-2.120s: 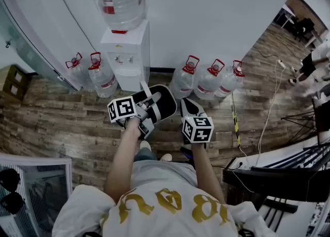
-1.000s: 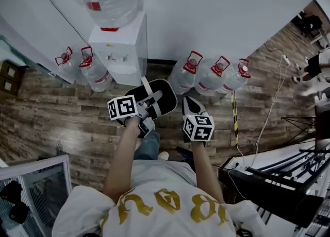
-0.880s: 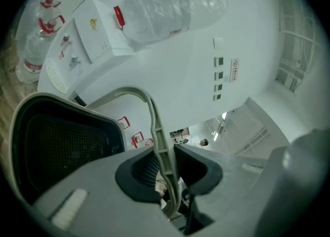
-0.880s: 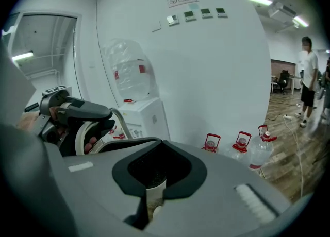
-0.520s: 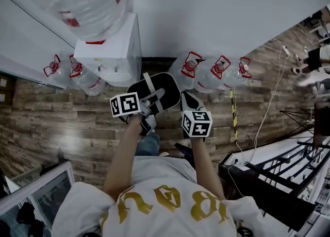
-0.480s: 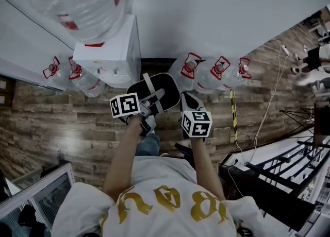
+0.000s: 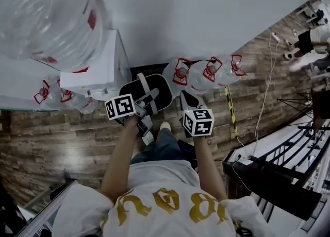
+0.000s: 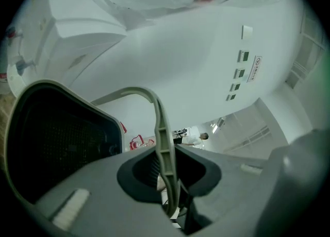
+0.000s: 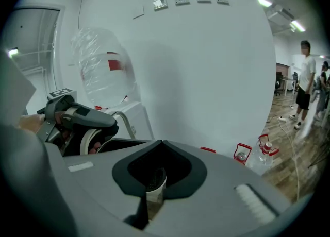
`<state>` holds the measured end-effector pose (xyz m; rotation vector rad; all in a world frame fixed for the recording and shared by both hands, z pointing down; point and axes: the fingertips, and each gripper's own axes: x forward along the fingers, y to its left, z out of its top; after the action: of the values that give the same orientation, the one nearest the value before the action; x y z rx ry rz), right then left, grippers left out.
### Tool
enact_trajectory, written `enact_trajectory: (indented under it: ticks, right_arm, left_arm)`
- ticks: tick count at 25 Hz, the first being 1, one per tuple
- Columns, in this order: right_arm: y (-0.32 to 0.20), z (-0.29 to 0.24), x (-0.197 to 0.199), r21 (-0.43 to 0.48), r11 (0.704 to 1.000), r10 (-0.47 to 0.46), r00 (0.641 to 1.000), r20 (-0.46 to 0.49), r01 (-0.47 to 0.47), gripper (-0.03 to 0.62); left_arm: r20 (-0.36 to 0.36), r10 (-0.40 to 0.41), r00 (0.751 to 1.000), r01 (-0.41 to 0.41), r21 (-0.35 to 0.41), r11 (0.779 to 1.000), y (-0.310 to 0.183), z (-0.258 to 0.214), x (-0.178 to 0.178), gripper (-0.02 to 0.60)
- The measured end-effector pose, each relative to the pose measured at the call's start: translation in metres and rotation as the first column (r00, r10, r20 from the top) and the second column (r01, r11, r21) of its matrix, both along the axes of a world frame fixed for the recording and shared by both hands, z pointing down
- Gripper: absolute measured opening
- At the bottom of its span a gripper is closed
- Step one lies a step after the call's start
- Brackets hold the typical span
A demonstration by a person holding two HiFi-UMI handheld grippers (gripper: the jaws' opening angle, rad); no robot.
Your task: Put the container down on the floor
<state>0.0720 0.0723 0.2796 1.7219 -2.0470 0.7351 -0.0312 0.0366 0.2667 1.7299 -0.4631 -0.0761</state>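
Note:
A black mesh container (image 7: 154,87) with a pale grey bail handle (image 7: 144,89) hangs in front of me, well above the wooden floor (image 7: 77,138). My left gripper (image 7: 146,100) is shut on the handle (image 8: 162,143), which runs up between its jaws, with the container's dark mesh wall (image 8: 56,138) to the left. My right gripper (image 7: 184,100) is shut on the container's right rim (image 9: 153,185). The right gripper view also shows the left gripper (image 9: 77,120) across the container.
A white water dispenser (image 7: 98,71) with a large clear bottle (image 7: 46,17) stands against the wall just ahead. Red-capped water bottles (image 7: 206,73) stand on the floor to its right, with others (image 7: 51,94) to its left. A white cable (image 7: 263,91) and black rack (image 7: 278,174) are at right.
I have moved closer to the dispenser, so its bottle now fills the upper left. A leg has stepped forward. Both grippers keep the same hold on the container.

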Motion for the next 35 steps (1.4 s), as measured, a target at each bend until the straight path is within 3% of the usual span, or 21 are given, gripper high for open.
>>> enact_trajectory:
  ticks: [18,35]
  right_arm:
    - [-0.055,0.058,0.026,-0.090,0.996,0.020,0.998,0.066,-0.014,0.028]
    - [-0.086,0.104,0.038,-0.155,0.988,-0.014,0.998,0.059,0.023,0.028]
  left_arm:
    - [0.054,0.068,0.996,-0.064,-0.071,0.995,-0.052,0.052,0.043,0.055]
    - [0.136,0.070,0.988,-0.049,-0.150,0.987,-0.077,0.131,0.044,0.049]
